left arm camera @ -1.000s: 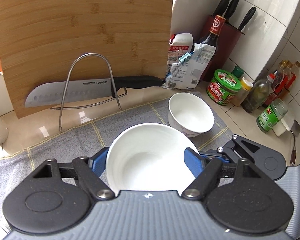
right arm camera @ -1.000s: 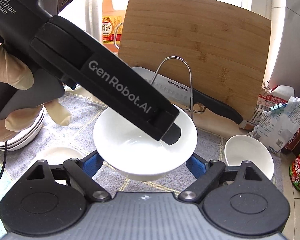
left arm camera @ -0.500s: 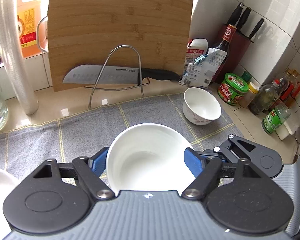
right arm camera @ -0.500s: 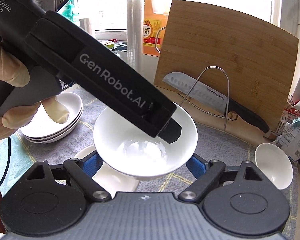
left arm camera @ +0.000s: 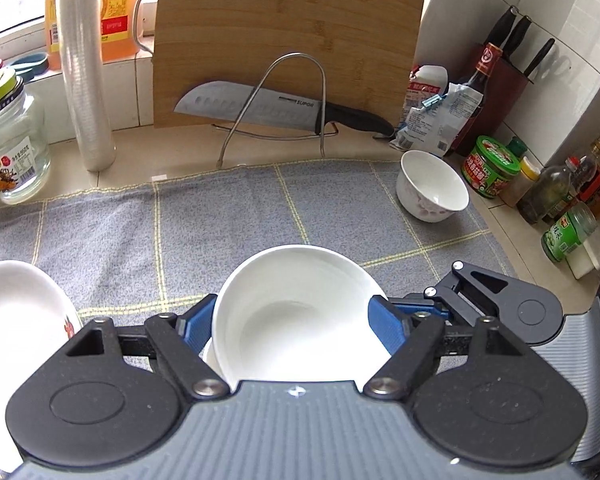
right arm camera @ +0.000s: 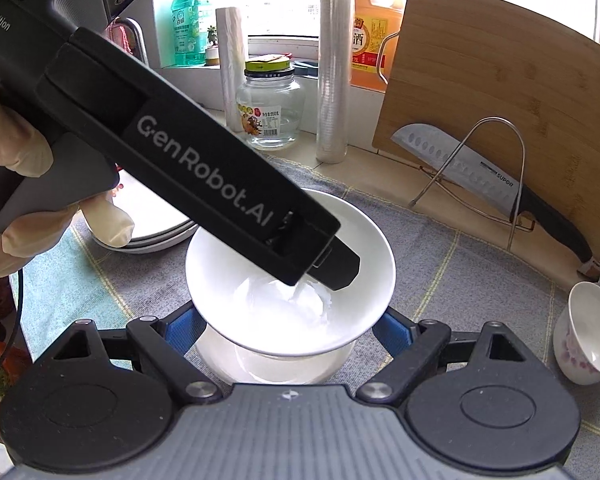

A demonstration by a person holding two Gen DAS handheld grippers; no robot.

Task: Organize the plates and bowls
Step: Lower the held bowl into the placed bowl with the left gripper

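Both grippers hold one white bowl (left arm camera: pixel 300 320) between them. My left gripper (left arm camera: pixel 296 322) is shut on the white bowl by its sides. My right gripper (right arm camera: pixel 288 326) is shut on the same white bowl (right arm camera: pixel 340 276) from the other side. The bowl hangs just above another white dish (right arm camera: pixel 276 364) on the grey towel (left arm camera: pixel 228 216). A small white bowl with pink flowers (left arm camera: pixel 432 186) stands at the towel's right edge; it also shows in the right wrist view (right arm camera: pixel 584 332). Stacked white plates (right arm camera: pixel 156 220) lie at the left, partly hidden by the left gripper's body.
A bamboo cutting board (left arm camera: pixel 288 36) and a knife (left arm camera: pixel 260 106) on a wire rack (left arm camera: pixel 292 92) stand at the back. A glass jar (left arm camera: pixel 8 148) and a plastic-wrap roll (left arm camera: pixel 84 68) are back left. Sauce bottles and jars (left arm camera: pixel 540 180) line the right wall.
Both grippers have carried the bowl left and back from the cutting board. The bowl now hangs over the white dish, and the plate stack has come into view at the left.
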